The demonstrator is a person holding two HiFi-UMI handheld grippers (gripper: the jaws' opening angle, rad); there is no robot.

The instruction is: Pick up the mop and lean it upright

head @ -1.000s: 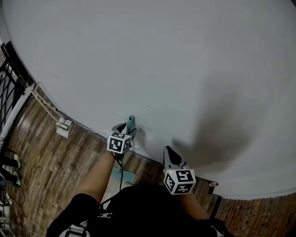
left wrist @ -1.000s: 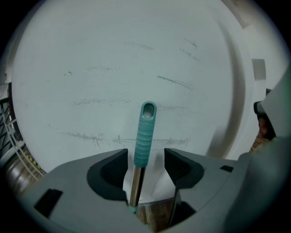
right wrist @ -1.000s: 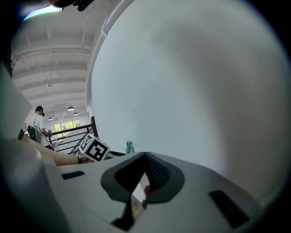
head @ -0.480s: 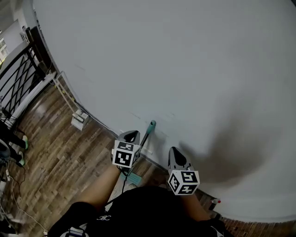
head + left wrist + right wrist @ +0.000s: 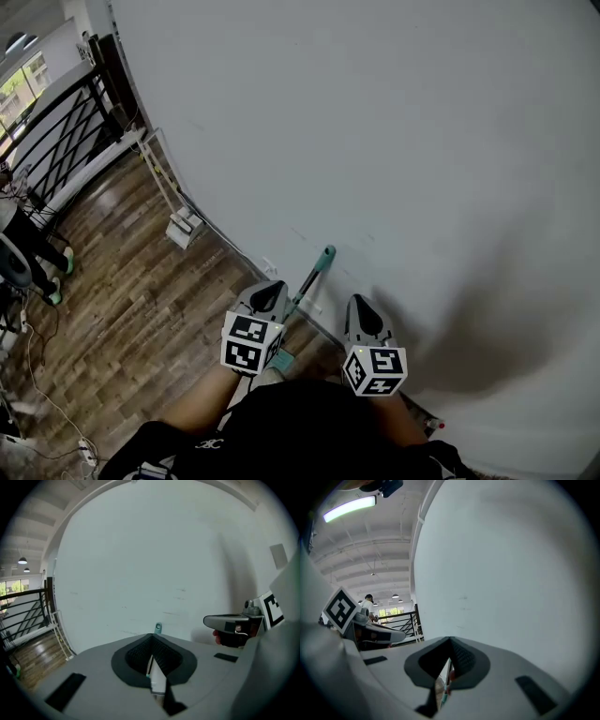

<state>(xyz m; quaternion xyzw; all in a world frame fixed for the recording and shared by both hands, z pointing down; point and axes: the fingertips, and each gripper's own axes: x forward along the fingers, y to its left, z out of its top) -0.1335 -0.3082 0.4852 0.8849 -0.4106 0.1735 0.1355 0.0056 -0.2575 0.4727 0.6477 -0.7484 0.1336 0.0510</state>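
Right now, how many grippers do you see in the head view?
2. The left gripper is beside the teal-tipped mop handle, which rests against the wall; the right gripper is just to the right of it. None seems hidden.

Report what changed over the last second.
The left gripper drew back from the long mop with the teal-tipped handle toward the person, and its jaws closed, now shut on nothing. The mop stayed leaning upright against the white wall, and the right gripper kept its place beside it.
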